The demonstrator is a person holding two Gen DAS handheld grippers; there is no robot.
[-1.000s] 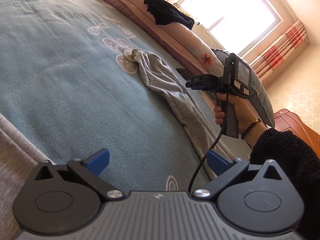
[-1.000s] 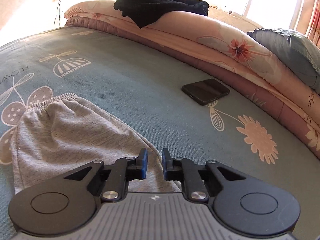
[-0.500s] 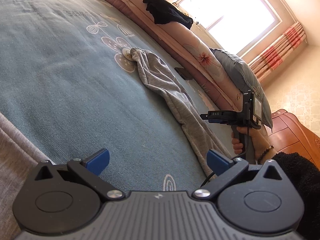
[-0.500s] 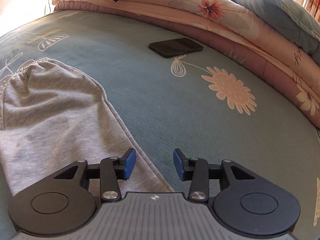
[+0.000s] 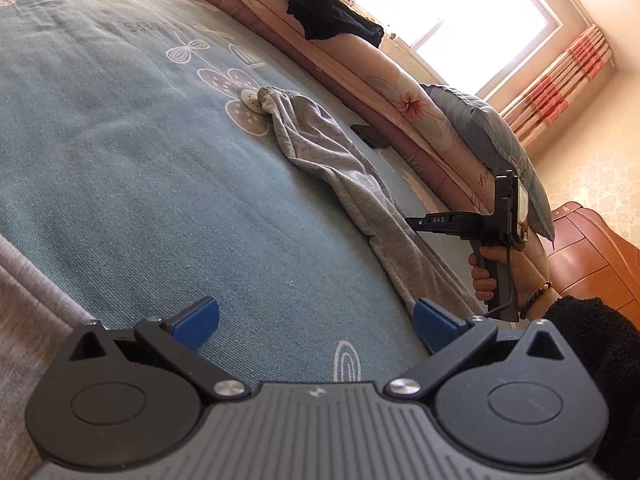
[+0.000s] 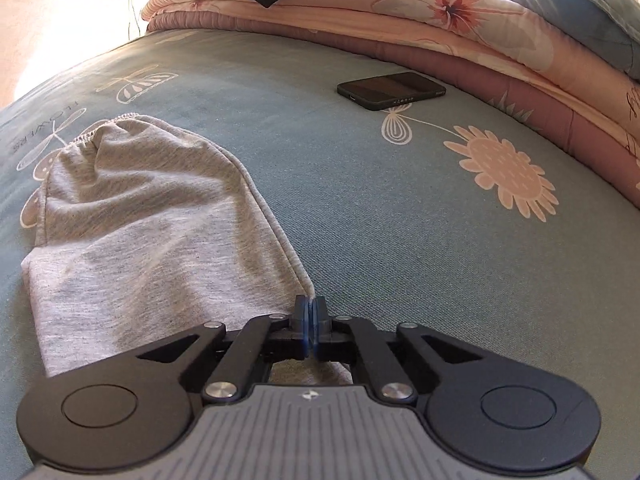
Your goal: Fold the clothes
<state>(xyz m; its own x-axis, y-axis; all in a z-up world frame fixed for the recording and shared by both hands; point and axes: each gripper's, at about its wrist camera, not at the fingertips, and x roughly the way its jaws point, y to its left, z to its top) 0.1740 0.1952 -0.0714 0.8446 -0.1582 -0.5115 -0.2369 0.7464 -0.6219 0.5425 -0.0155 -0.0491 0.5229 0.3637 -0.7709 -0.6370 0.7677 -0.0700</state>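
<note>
My right tongs (image 6: 310, 322) have just closed, pads pinched on the seamed edge of the grey sweatpants (image 6: 152, 216) lying on the teal bedspread (image 6: 380, 208). A black phone (image 6: 390, 90) lies beyond, near the folded floral quilt (image 6: 440, 12).

A black rectangular phone (image 6: 391, 90) lies flat on the teal bedsheet with flower prints (image 6: 400, 216), near a folded pink floral quilt (image 6: 400, 20). A black cloth (image 5: 332, 20) rests on this quilt, beside a grey-blue pillow (image 5: 484, 136).

A home bedroom: bed with teal flowered sheet (image 6: 360, 208), folded floral quilt (image 6: 400, 12) and pillow (image 5: 488, 128) at far side, striped curtains (image 5: 560, 80) beside bright window (image 5: 452, 12).
</note>
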